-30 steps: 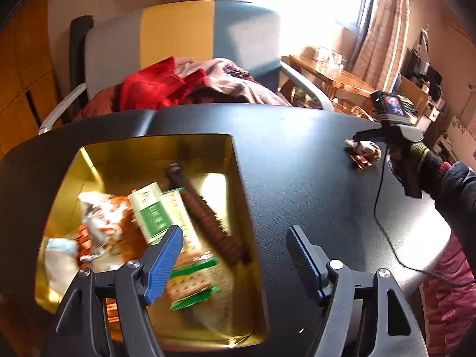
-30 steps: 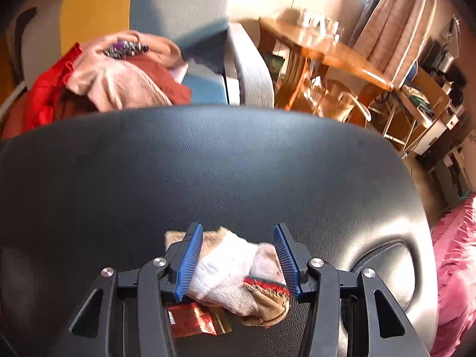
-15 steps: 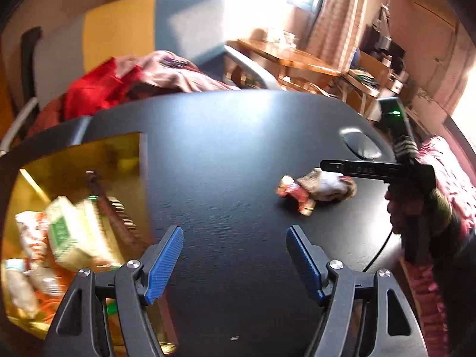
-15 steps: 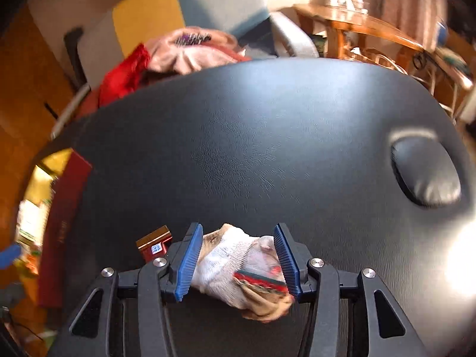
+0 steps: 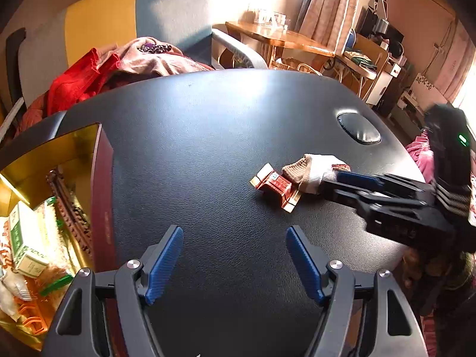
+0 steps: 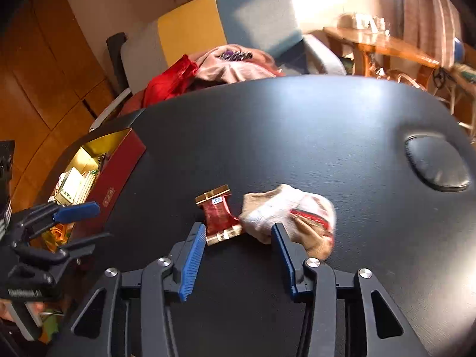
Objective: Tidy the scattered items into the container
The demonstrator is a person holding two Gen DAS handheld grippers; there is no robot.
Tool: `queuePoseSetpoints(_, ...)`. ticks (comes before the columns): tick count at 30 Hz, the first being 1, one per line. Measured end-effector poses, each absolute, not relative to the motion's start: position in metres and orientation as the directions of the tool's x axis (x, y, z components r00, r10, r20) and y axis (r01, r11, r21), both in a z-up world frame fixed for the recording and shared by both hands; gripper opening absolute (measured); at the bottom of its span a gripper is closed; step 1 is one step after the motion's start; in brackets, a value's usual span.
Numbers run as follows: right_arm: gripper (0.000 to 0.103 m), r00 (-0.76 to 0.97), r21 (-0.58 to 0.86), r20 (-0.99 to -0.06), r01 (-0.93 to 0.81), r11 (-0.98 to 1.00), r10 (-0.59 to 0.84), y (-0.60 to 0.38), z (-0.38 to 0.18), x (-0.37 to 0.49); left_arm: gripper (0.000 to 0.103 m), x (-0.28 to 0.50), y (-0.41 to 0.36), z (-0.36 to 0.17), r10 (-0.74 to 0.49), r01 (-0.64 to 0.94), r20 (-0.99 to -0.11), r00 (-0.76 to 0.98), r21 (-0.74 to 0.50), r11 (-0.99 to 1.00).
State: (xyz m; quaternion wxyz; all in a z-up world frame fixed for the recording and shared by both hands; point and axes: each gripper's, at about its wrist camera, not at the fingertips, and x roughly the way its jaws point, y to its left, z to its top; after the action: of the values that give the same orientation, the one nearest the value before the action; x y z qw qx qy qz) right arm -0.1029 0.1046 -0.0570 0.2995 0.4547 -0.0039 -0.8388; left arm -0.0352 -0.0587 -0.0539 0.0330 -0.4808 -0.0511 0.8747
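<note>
We hold both tongs apart and clamped on nothing. From our left wrist camera, the left gripper [image 5: 235,260] hovers over bare black table [image 5: 214,136] with its blue pads spread wide, and the gold-lined container [image 5: 98,160] sits at about nine o'clock, its dark red wall facing the open tabletop. Inside it we see a green-and-white box [image 5: 25,239], a brown ridged strip [image 5: 71,208] and orange bits low in the corner. At about two o'clock from the left gripper lie the two loose things: a red and gold packet [image 5: 275,186] and a rolled white and tan sock [image 5: 312,169], touching each other. From our right wrist camera, the right gripper [image 6: 239,257] is low over the table with its pads spread; the packet [image 6: 218,212] lies at twelve o'clock just past the left pad, and the sock [image 6: 293,211] sits at one o'clock, pressed against the outer side of the right pad [image 6: 282,248] rather than between the two. The container [image 6: 119,166] lies well apart from them at ten o'clock. Behind the table stands a chair [image 6: 226,26] heaped with red and pink clothes [image 6: 208,73].
</note>
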Motion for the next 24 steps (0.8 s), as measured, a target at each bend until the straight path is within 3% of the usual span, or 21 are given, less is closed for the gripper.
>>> queuePoseSetpoints(7,0.045,-0.524,0.208,-0.787,0.275,-0.939,-0.327,0.137,-0.070,-0.143,0.073,-0.060,-0.046,-0.066,0.115,-0.022,-0.857,-0.502,-0.121,-0.992)
queuePoseSetpoints(10,0.045,-0.558,0.293,-0.746,0.216,-0.931,-0.364,0.170,-0.063,-0.141,0.073,-0.074,-0.039,-0.070,0.141,-0.026,-0.859,-0.491,-0.147,-0.989)
queuePoseSetpoints(17,0.050,-0.582,0.342,-0.725,0.160,-0.926,-0.368,0.205,-0.067,-0.103,0.074,-0.107,-0.013,-0.084,0.135,-0.007,-0.874,-0.467,-0.149,-0.989)
queuePoseSetpoints(24,0.051,-0.580,0.375,-0.724,0.122,-0.919,-0.372,0.218,-0.078,-0.087,0.073,-0.124,0.010,-0.096,0.017,0.004,-0.880,-0.474,-0.022,-1.000)
